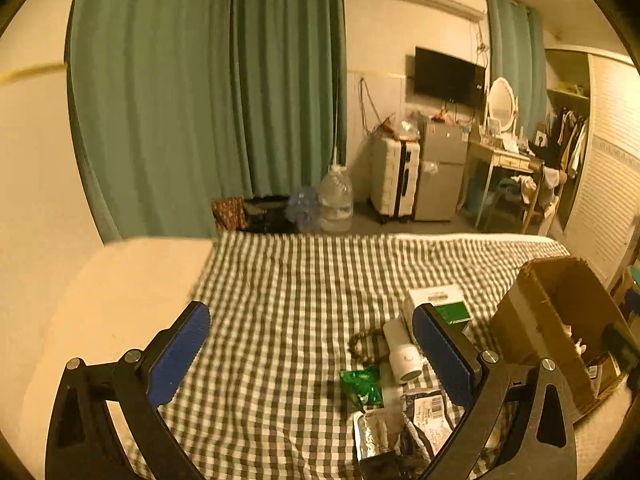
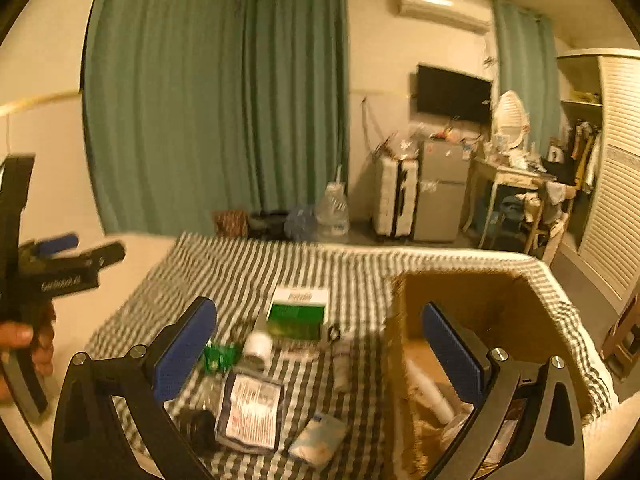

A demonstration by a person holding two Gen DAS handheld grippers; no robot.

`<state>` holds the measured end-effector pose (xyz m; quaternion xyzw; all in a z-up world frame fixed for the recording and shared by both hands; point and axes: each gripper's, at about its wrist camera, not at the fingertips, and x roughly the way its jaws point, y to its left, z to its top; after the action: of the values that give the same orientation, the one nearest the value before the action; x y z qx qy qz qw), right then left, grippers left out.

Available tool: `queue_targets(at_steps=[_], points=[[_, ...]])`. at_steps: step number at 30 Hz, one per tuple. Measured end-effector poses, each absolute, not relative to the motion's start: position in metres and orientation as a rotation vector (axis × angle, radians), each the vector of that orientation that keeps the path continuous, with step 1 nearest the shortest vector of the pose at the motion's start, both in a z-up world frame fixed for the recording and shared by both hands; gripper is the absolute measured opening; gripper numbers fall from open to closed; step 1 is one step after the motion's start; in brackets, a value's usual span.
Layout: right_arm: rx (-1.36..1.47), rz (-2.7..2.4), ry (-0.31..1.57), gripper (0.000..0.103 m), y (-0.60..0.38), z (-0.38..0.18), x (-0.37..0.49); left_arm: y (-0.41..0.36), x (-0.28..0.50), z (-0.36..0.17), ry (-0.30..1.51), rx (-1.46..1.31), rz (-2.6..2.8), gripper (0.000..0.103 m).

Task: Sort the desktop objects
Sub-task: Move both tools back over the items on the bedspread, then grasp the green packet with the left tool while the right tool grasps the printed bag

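Loose objects lie on a green checked cloth (image 1: 280,300): a green-and-white box (image 1: 440,300), a white cylinder (image 1: 402,354), a green packet (image 1: 360,386), a dark labelled pouch (image 1: 430,416) and a silver pouch (image 1: 372,430). My left gripper (image 1: 312,356) is open and empty, above the cloth just left of them. My right gripper (image 2: 320,356) is open and empty above the same pile; there I see the box (image 2: 298,312), the cylinder (image 2: 258,346), the labelled pouch (image 2: 250,414) and a pale wrapped item (image 2: 318,438). The left gripper shows in the right wrist view (image 2: 60,264).
An open cardboard box (image 2: 472,360) with several items inside stands at the cloth's right; it also shows in the left wrist view (image 1: 560,320). Bare mattress (image 1: 100,300) lies to the left. Beyond the bed are water bottles (image 1: 336,200), a suitcase (image 1: 394,178) and a dressing table (image 1: 504,160).
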<state>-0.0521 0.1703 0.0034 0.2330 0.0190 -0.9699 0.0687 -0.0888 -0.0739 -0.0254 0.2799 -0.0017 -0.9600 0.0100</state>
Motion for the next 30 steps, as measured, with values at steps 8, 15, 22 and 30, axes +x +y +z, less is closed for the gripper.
queue_targets(at_steps=[8,15,22,30], points=[[0.916,-2.725,0.177,0.103,0.123,-0.051,-0.087,-0.075,-0.131,-0.090,0.022,1.182,-2.922,0.103],[1.129,-2.568,0.258,0.102,0.095,-0.109,-0.109,-0.086,-0.164,-0.138,0.207,1.422,-2.838,0.103],[1.305,-2.463,0.334,0.102,0.080,-0.155,-0.126,-0.079,-0.190,-0.188,0.261,1.644,-2.716,0.095],[1.496,-2.378,0.313,0.080,0.082,-0.194,-0.145,-0.056,-0.204,-0.232,0.195,1.877,-2.629,0.076]])
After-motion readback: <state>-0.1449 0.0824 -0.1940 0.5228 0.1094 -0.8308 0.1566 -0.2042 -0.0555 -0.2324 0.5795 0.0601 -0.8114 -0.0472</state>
